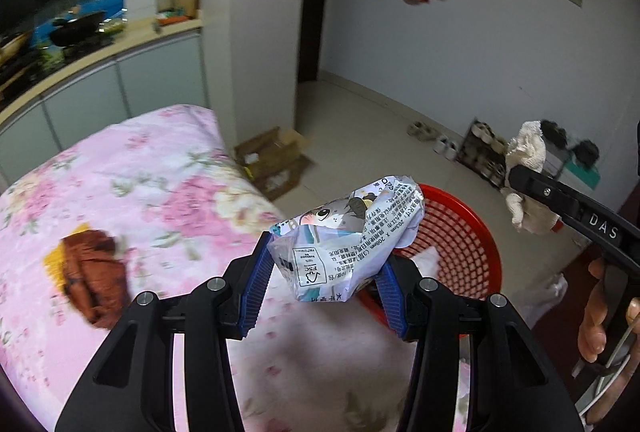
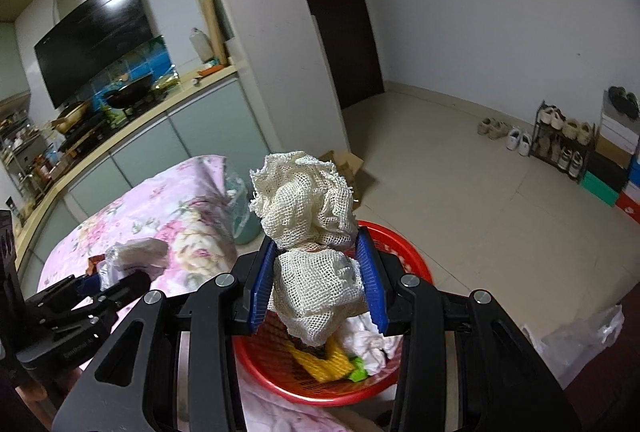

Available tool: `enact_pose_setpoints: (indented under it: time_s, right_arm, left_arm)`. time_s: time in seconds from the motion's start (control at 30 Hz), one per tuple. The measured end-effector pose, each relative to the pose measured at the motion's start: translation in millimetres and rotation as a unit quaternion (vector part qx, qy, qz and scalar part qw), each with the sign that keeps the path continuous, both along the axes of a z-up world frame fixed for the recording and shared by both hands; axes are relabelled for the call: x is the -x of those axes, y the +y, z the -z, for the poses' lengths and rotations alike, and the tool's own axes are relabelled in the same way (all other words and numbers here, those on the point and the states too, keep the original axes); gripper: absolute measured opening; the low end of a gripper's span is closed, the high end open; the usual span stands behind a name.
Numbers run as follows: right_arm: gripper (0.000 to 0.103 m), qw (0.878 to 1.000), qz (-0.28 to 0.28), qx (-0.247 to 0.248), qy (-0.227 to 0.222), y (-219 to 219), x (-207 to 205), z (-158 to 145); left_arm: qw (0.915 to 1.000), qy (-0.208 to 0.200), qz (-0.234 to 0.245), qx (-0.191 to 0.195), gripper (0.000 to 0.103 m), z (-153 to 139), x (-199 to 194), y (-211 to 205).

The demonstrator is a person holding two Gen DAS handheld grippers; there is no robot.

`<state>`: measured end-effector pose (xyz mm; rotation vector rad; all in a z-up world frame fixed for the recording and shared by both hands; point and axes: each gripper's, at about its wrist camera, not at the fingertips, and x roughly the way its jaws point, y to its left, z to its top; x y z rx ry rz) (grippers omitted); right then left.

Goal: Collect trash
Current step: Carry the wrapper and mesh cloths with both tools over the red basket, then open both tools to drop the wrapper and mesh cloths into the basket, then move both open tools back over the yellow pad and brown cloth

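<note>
- Carrying two loads to the red basket [image 2: 404, 244] at the bed's [image 1: 160, 160] edge.
- Left gripper [image 1: 326, 272] pinches a crumpled wrapper [image 1: 348, 236], near the basket rim.
- Right gripper [image 2: 316, 280] pinches a mesh rag [image 2: 312, 232], right above the basket.
- I'd centre each over the opening before releasing; both are light and could snag.

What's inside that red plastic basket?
In the red plastic basket: yellow foam netting, crumpled white paper, a green scrap. The held white mesh cloth covers the rest.
</note>
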<state>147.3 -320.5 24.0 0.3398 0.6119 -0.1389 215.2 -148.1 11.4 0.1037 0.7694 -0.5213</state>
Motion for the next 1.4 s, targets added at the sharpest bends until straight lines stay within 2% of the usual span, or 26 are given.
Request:
enact_pose_setpoints:
  time_s: [0.2, 0.4, 0.67, 0.77, 0.83, 1.0, 1.07, 1.2, 1.4]
  right_arm:
    - [0.038, 1.0, 0.014, -0.005, 0.01, -15, -2, 5]
    - [0.038, 0.999, 0.023, -0.012, 0.029, -24, -7, 16]
    - [0.04, 0.998, 0.022, -0.036, 0.054, -33, -17, 33]
    - [0.046, 0.996, 0.023, -0.048, 0.064, -37, -20, 41]
    - [0.057, 0.996, 0.033, -0.056, 0.065, -38, -20, 43]
    - [0.06, 0.995, 0.036, -0.064, 0.062, -43, -19, 43]
    - [0.061, 0.995, 0.038, -0.064, 0.059, -43, -18, 41]
    - [0.062, 0.996, 0.039, -0.063, 0.054, -43, -17, 38]
    - [0.062, 0.996, 0.037, -0.062, 0.048, -41, -15, 35]
  left_arm:
    - [0.999, 0.03, 0.032, 0.004, 0.047, 10, -12, -35]
    - [0.9973, 0.048, 0.054, -0.011, 0.047, 25, -21, -68]
    - [0.9951, 0.071, 0.061, -0.031, 0.048, 47, -30, -90]
    - [0.9943, 0.079, 0.062, -0.036, 0.049, 52, -34, -94]
    - [0.9938, 0.085, 0.064, -0.035, 0.05, 54, -36, -96]
    - [0.9934, 0.093, 0.06, -0.031, 0.06, 58, -41, -95]
    - [0.9936, 0.093, 0.059, -0.025, 0.07, 55, -39, -92]
    - [0.9958, 0.075, 0.052, -0.011, 0.079, 41, -34, -84]
    - [0.9986, 0.043, 0.031, 0.003, 0.081, 15, -29, -60]
